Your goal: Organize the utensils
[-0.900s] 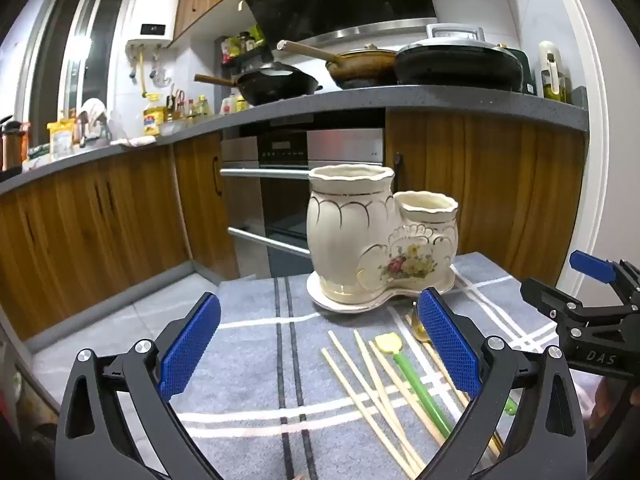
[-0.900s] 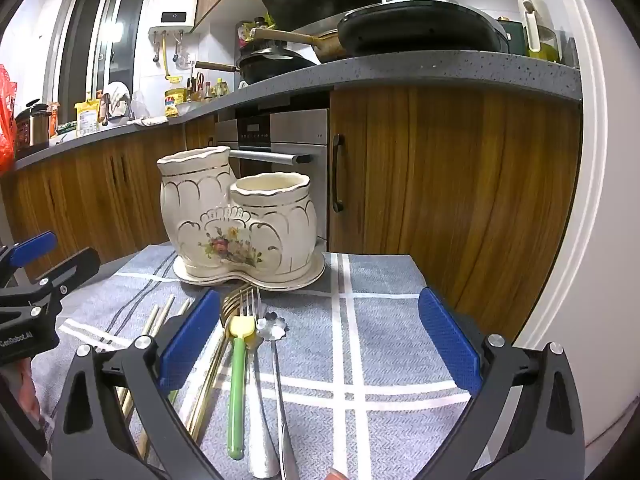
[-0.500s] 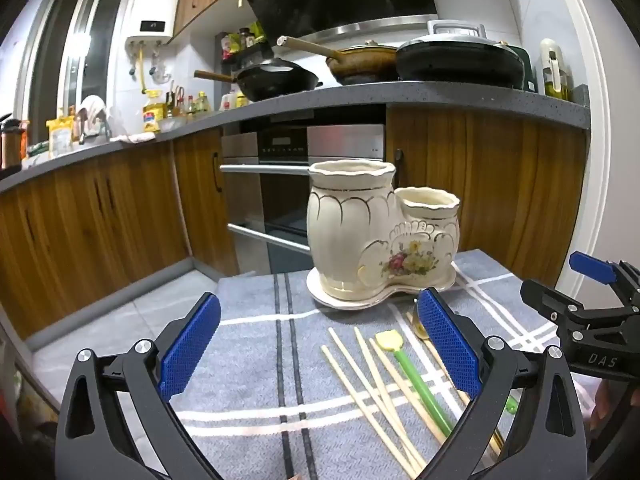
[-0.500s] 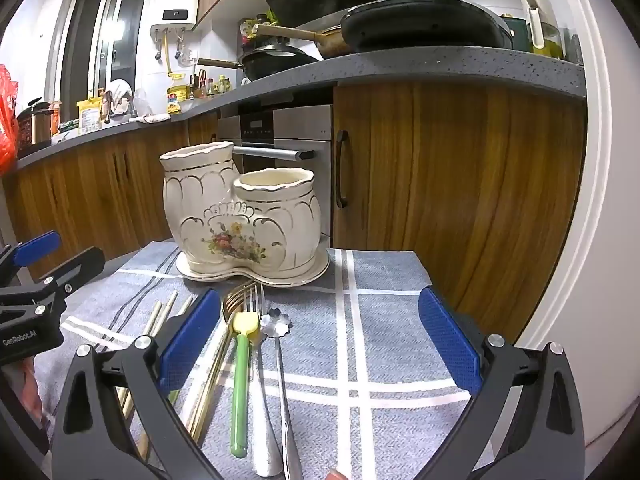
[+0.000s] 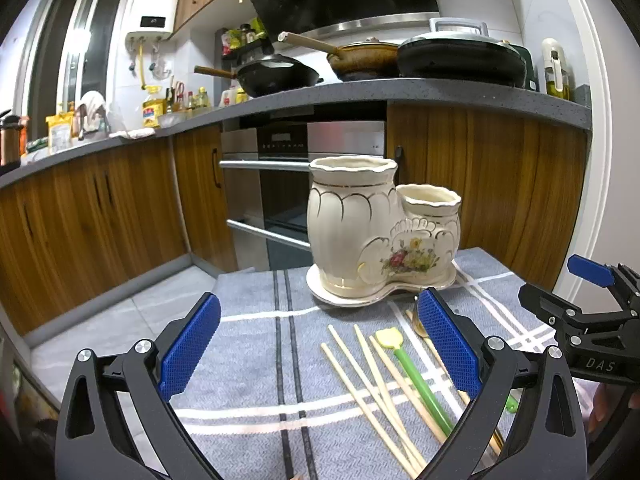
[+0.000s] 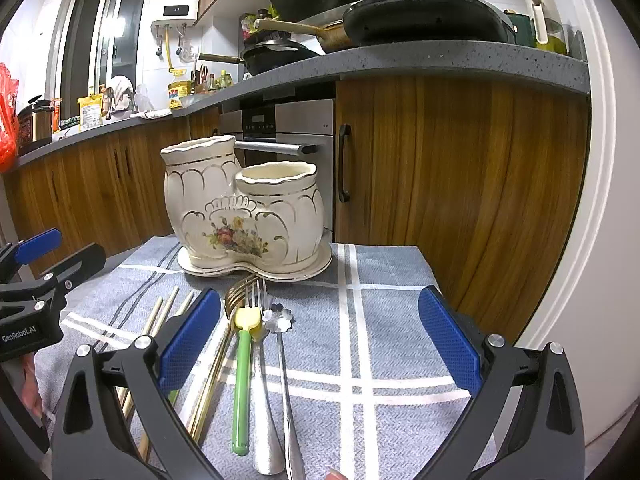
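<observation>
Both the left gripper and the right gripper hover with jaws spread wide, gripping nothing. The cream 2-cup ceramic holder stands on the grey checked cloth. Chopsticks, a green-handled spoon, a fork and a flower-shaped spoon lie on the cloth just in front of it.

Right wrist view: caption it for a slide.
Open right gripper poised over forks, spoons and chopsticks lying before an empty floral ceramic holder.
</observation>
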Tool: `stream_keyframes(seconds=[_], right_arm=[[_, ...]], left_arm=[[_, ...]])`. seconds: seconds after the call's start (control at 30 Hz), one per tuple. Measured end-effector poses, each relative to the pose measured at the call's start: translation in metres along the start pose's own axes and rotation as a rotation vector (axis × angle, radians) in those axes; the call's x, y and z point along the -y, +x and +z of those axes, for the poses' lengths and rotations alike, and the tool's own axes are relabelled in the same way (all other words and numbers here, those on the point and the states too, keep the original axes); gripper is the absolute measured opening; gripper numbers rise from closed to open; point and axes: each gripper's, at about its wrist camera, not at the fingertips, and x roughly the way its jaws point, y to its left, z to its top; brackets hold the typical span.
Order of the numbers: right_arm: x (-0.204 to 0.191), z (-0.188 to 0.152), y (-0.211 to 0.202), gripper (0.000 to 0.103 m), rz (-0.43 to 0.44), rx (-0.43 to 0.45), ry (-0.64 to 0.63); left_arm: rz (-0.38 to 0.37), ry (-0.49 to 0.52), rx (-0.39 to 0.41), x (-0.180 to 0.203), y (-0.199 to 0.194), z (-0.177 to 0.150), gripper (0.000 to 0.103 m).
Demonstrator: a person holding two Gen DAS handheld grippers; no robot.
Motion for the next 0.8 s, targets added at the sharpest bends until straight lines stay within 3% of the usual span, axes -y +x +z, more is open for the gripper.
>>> stream_keyframes(seconds=[0.8], right_arm=[[0.0023,-0.0005,0.0046,0.098,0.011,-0.033,0.014]], left_arm=[[-0.003,-0.005,-0.006,-0.0025,0.0009,0.0019,0.098]])
